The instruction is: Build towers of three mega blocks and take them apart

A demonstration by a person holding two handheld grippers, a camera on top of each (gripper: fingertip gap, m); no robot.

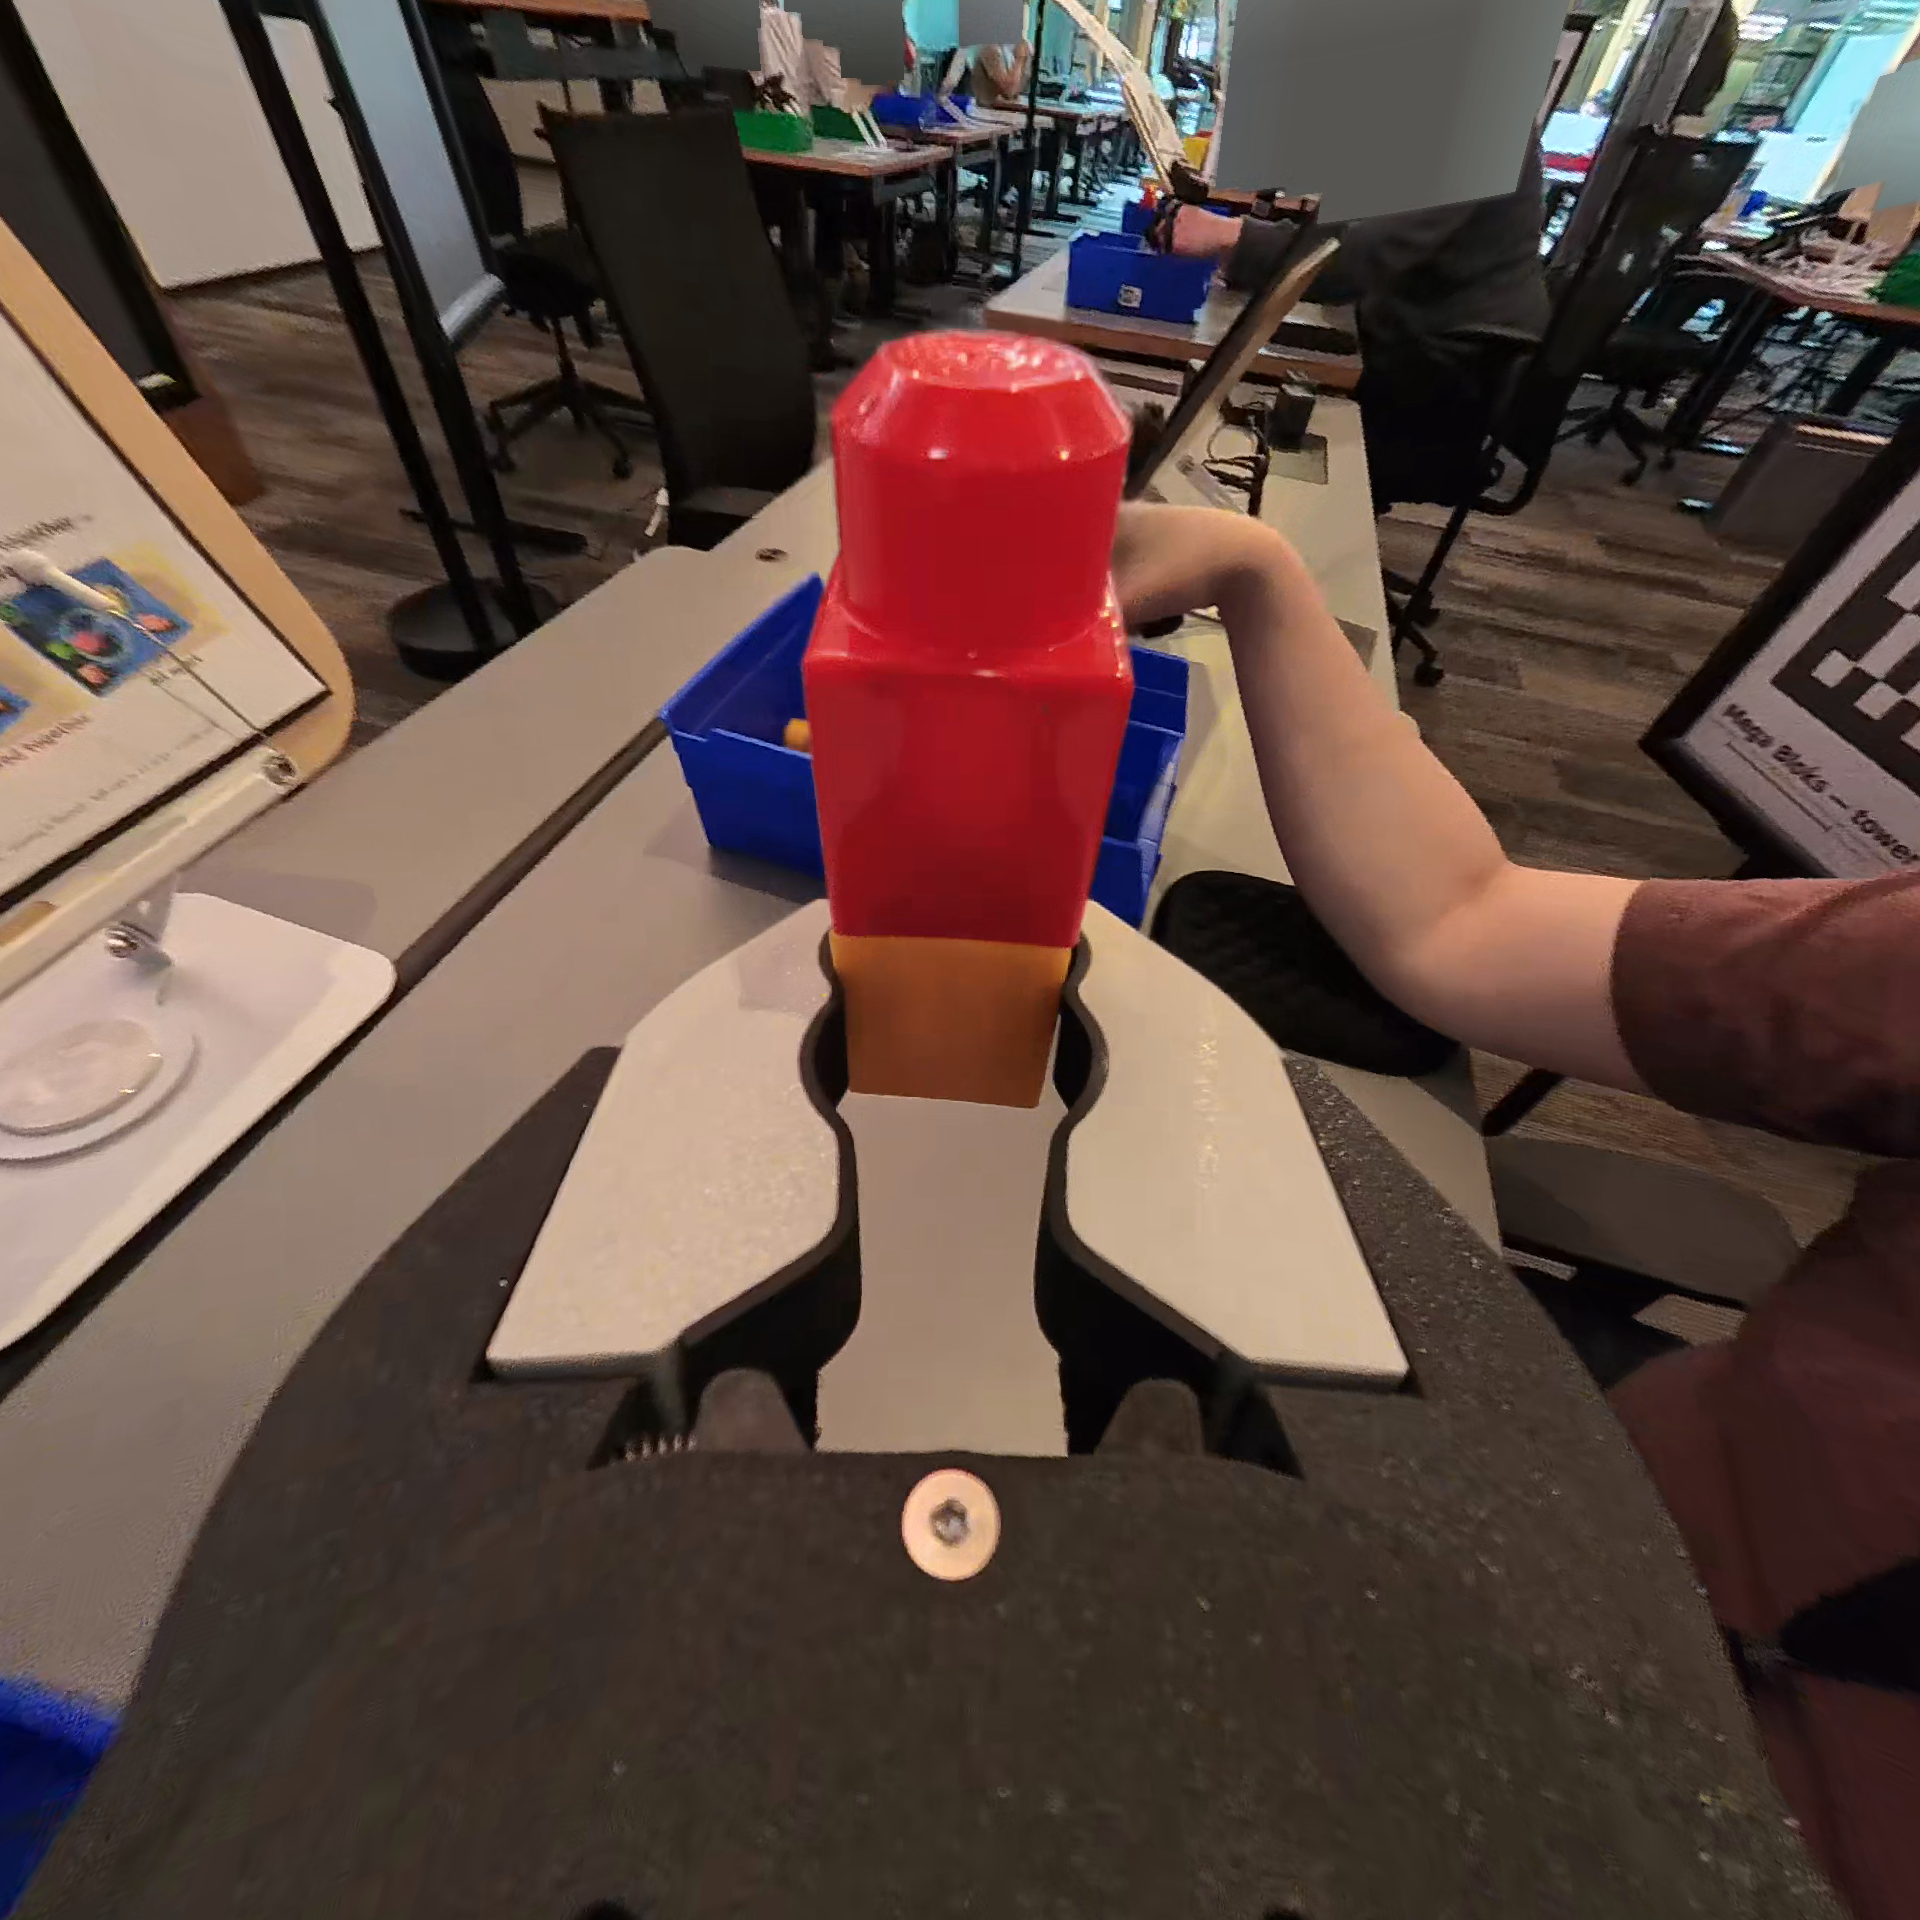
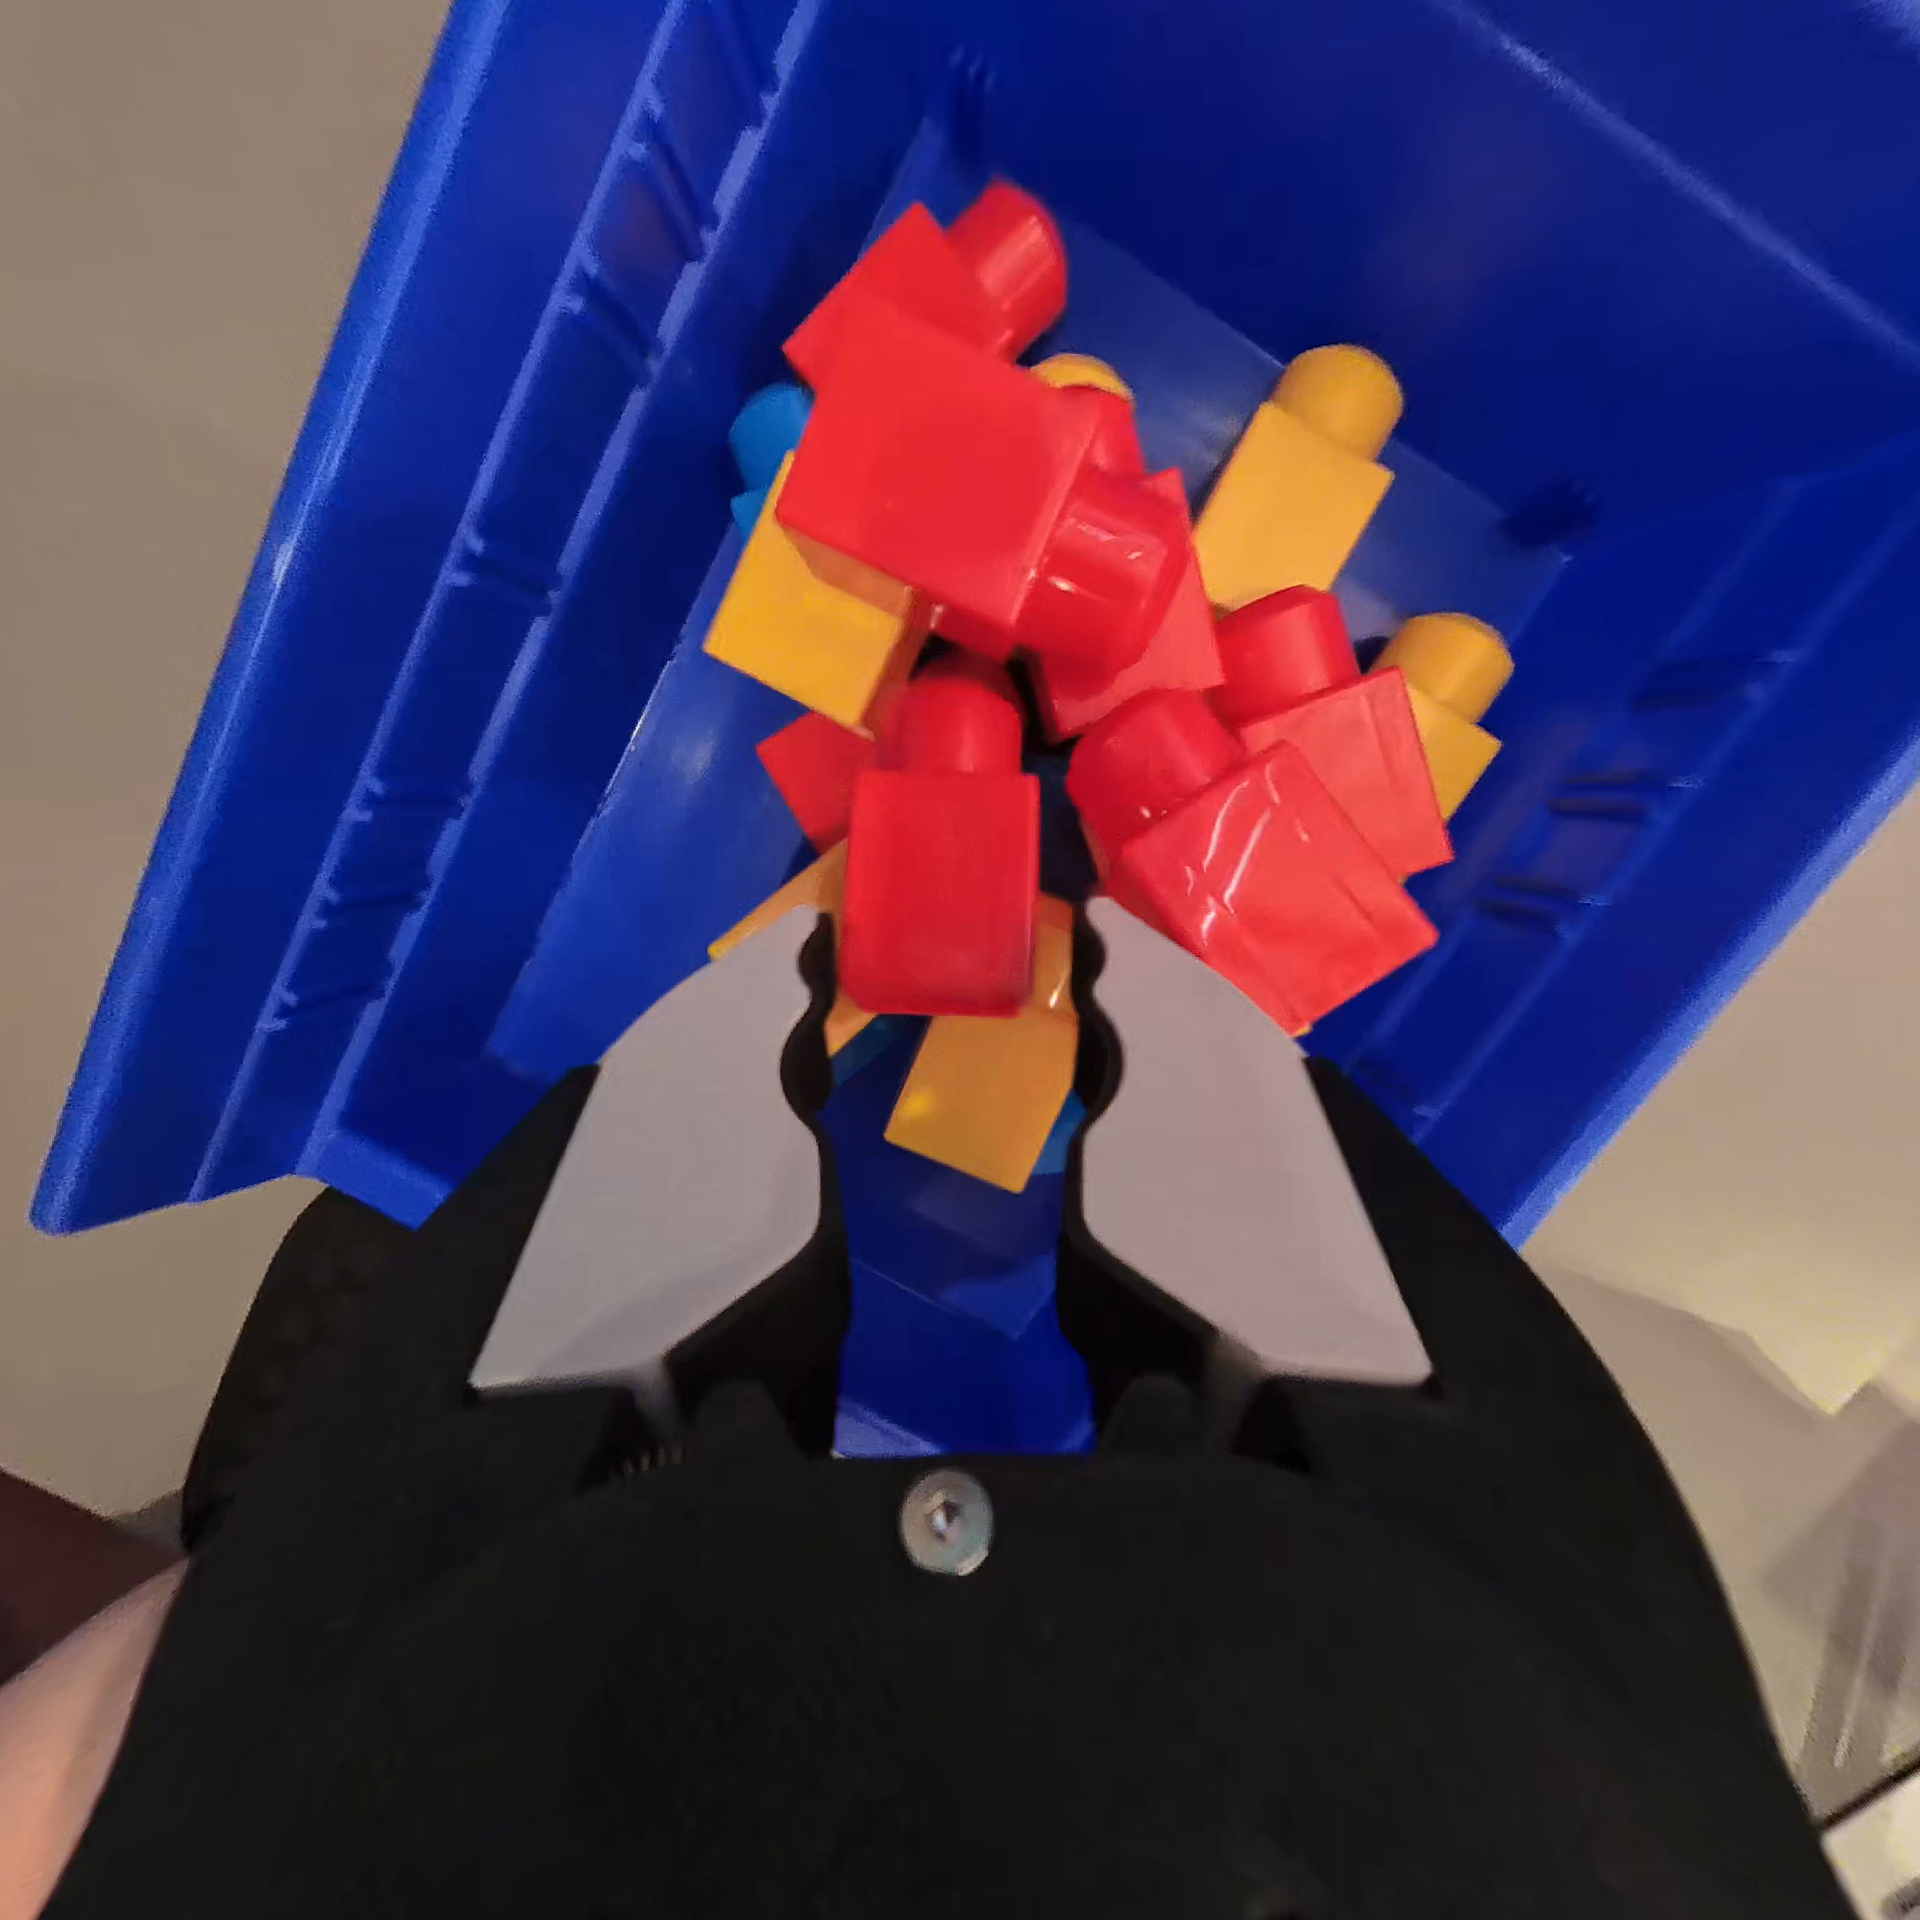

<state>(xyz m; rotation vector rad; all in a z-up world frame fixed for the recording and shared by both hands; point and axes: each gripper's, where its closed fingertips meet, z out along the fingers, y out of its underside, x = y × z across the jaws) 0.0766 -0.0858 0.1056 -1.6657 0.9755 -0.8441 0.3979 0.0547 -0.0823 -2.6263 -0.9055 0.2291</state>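
Up front in the left wrist view, the left gripper [image 1: 951, 1003] pinches an orange mega block [image 1: 948, 1013] between its two pale fingers [image 1: 727, 1049], both inner edges pressed against the block's sides. A red mega block [image 1: 966, 769] is stacked on the orange one, its round stud pointing away from the camera, so the pair makes a two-block tower held above a grey table [image 1: 436, 935]. Behind the tower sits a blue bin [image 1: 743, 769] on that table, and a person's bare forearm [image 1: 1340, 790] reaches over toward it from the right. In the right wrist view, the right gripper [image 2: 951, 966] looks down into the blue bin [image 2: 436, 644], which holds a heap of loose red, yellow-orange and a few blue mega blocks [image 2: 1039, 540]. One red mega block [image 2: 940, 894] lies between its fingertips; a narrow gap shows on each side of it, so the jaws stand spread around the block and do not press on it. A yellow-orange block [image 2: 987, 1101] lies just beneath, between the same fingers. Office chairs [image 1: 665, 312] and other desks fill the room behind.
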